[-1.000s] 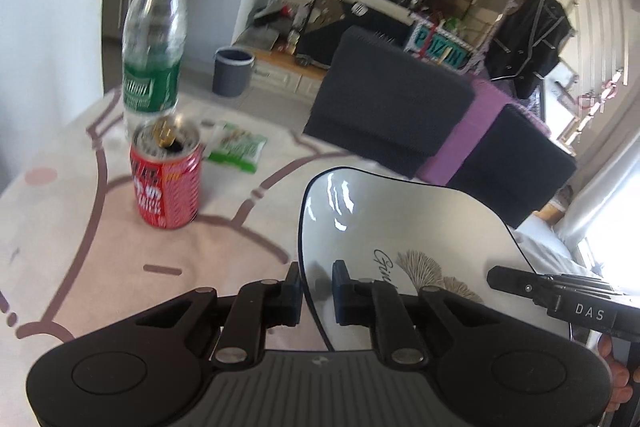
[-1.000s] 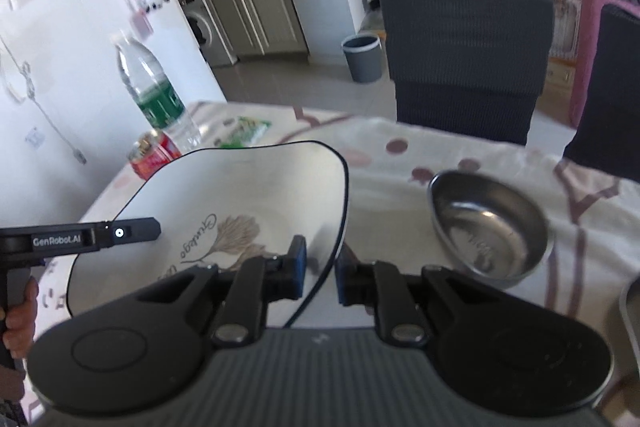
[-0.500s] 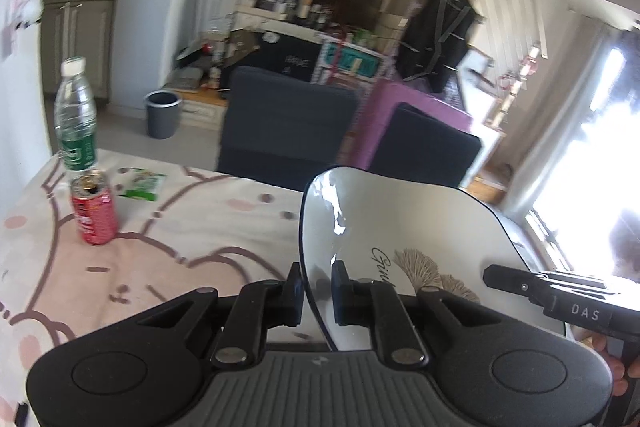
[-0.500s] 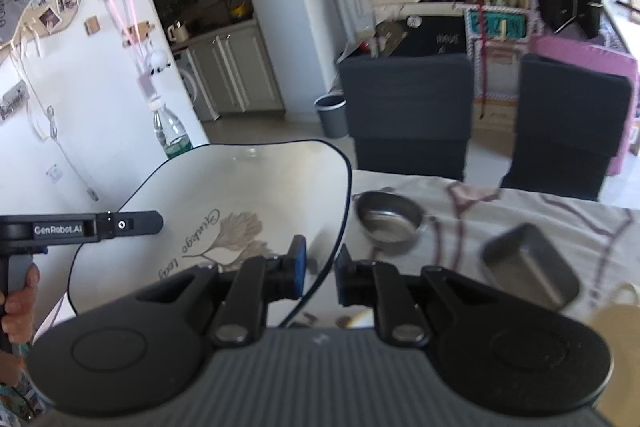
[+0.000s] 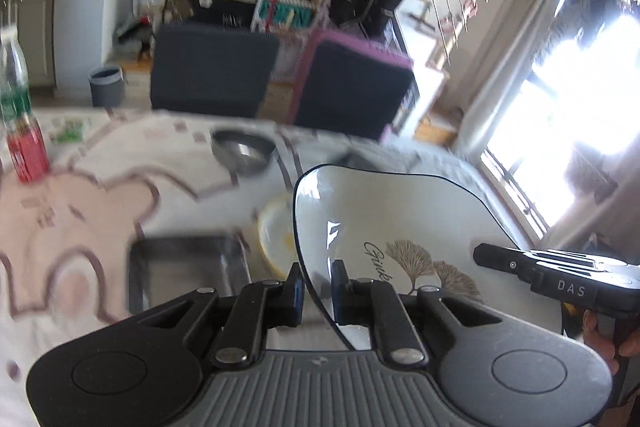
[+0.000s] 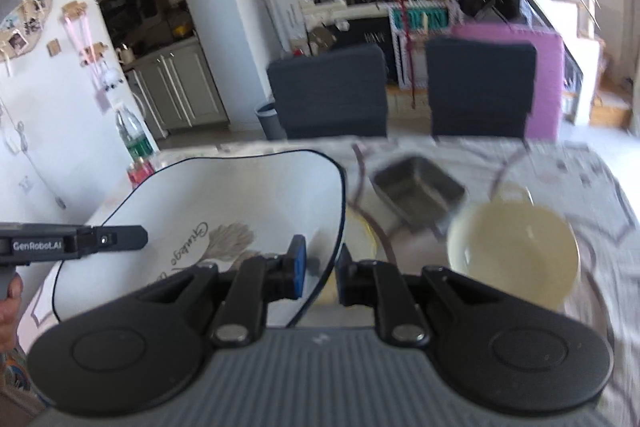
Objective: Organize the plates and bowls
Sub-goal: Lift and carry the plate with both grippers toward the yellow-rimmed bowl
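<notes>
Plate (image 5: pixel 400 227) held up over the tabletop (image 5: pixel 80 211), left tongs (image 5: pixel 317 287) and right tongs (image 6: pixel 321 269) each pinching its rim

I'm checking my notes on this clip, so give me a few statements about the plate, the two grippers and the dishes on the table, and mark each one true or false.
1. Both grippers hold the same white plate. True: the left gripper and the right gripper each clamp an opposite part of its rim.
2. The plate is plain white. False: it has a dark rim line, script lettering and a leaf design.
3. A cream bowl sits on the table right of the plate in the right wrist view. True.
4. The rectangular metal tray is stacked inside the cream bowl. False: it sits on the tablecloth behind the bowl.
5. The red can lies on its side. False: it stands upright by the water bottle.
</notes>
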The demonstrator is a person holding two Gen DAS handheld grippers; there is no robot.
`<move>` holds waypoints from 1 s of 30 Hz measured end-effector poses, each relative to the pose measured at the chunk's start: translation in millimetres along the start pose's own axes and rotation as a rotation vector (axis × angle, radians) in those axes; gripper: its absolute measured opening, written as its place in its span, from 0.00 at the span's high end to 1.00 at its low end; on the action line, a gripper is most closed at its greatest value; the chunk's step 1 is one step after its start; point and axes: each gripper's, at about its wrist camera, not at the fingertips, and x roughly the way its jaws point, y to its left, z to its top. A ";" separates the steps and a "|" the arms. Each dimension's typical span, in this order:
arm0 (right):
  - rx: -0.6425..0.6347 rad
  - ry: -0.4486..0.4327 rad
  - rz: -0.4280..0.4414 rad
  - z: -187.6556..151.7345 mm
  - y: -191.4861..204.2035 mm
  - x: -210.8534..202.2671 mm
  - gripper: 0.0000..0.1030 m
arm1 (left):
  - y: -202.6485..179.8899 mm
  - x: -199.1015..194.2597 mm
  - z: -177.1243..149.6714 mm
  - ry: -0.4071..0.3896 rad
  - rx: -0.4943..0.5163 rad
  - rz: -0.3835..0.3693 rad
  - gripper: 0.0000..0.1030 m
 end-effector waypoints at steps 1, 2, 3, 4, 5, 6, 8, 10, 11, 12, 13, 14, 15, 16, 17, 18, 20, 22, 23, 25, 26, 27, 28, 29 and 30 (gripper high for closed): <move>0.006 0.015 -0.006 -5.8 -3.6 0.9 0.82 | 0.1 6.8 -5.8 0.021 -0.004 -0.007 0.86; 0.016 0.032 -0.013 -13.7 -7.7 2.4 0.82 | -0.4 14.6 -10.9 0.045 -0.008 -0.014 0.86; 0.029 0.052 -0.020 -22.0 -12.2 4.0 0.82 | -2.6 21.9 -15.1 0.068 -0.007 -0.018 0.86; 0.043 0.070 -0.025 -29.2 -16.1 5.0 0.82 | -4.6 29.0 -19.2 0.088 0.001 -0.019 0.86; 0.063 0.093 -0.029 -37.2 -22.9 5.8 0.82 | -6.2 36.8 -24.7 0.112 0.011 -0.022 0.86; 0.084 0.122 -0.033 -44.2 -29.5 7.4 0.82 | -8.7 44.4 -28.5 0.136 0.016 -0.029 0.86; 0.111 0.164 -0.054 -52.3 -39.5 10.3 0.82 | -13.4 58.1 -37.8 0.187 0.017 -0.050 0.85; 0.108 0.197 -0.089 -58.6 -45.1 15.4 0.82 | -15.9 72.8 -46.7 0.251 0.009 -0.067 0.84; 0.110 0.222 -0.104 -63.0 -49.0 18.8 0.82 | -16.4 78.7 -51.1 0.276 0.003 -0.071 0.84; 0.115 0.245 -0.110 -68.4 -52.8 19.3 0.82 | -16.4 84.5 -54.0 0.300 -0.006 -0.072 0.84; 0.122 0.269 -0.112 -74.4 -59.2 19.9 0.82 | -15.3 91.3 -56.8 0.327 -0.016 -0.073 0.84; 0.129 0.295 -0.116 -79.9 -59.8 23.3 0.82 | -15.9 95.6 -60.3 0.344 -0.023 -0.071 0.84; 0.135 0.318 -0.120 -82.6 -62.7 26.7 0.82 | -15.1 100.0 -61.4 0.360 -0.027 -0.067 0.84; 0.139 0.336 -0.122 -84.4 -65.8 29.3 0.82 | -15.1 104.1 -63.0 0.373 -0.028 -0.062 0.84; 0.143 0.351 -0.124 -85.9 -68.8 32.3 0.82 | -14.6 108.1 -63.6 0.381 -0.030 -0.057 0.83; 0.146 0.364 -0.128 -87.5 -69.0 34.8 0.82 | -14.4 112.5 -63.2 0.387 -0.033 -0.052 0.83; 0.150 0.378 -0.133 -87.2 -68.4 40.0 0.82 | -12.4 115.8 -61.6 0.391 -0.041 -0.043 0.83; 0.151 0.381 -0.138 -86.0 -66.6 42.0 0.82 | -10.7 118.3 -59.7 0.388 -0.046 -0.034 0.83; 0.150 0.380 -0.140 -85.5 -65.2 43.2 0.82 | -10.5 117.9 -59.2 0.385 -0.048 -0.030 0.83; 0.155 0.379 -0.140 -76.7 -67.8 53.1 0.82 | -8.8 121.3 -57.2 0.384 -0.055 -0.021 0.83; 0.158 0.378 -0.141 -77.6 -67.8 52.5 0.82 | -7.9 122.2 -55.9 0.385 -0.058 -0.017 0.83; 0.163 0.380 -0.144 -76.5 -68.0 53.5 0.82 | -7.2 124.0 -55.3 0.386 -0.059 -0.012 0.83; 0.168 0.382 -0.148 -74.5 -68.7 54.7 0.82 | -6.9 126.1 -54.9 0.388 -0.060 -0.008 0.82; 0.168 0.384 -0.153 -73.4 -69.8 56.4 0.82 | -6.4 128.0 -54.6 0.389 -0.060 -0.004 0.82; 0.167 0.385 -0.157 -72.8 -69.1 57.3 0.82 | -5.9 129.7 -54.3 0.389 -0.060 -0.002 0.82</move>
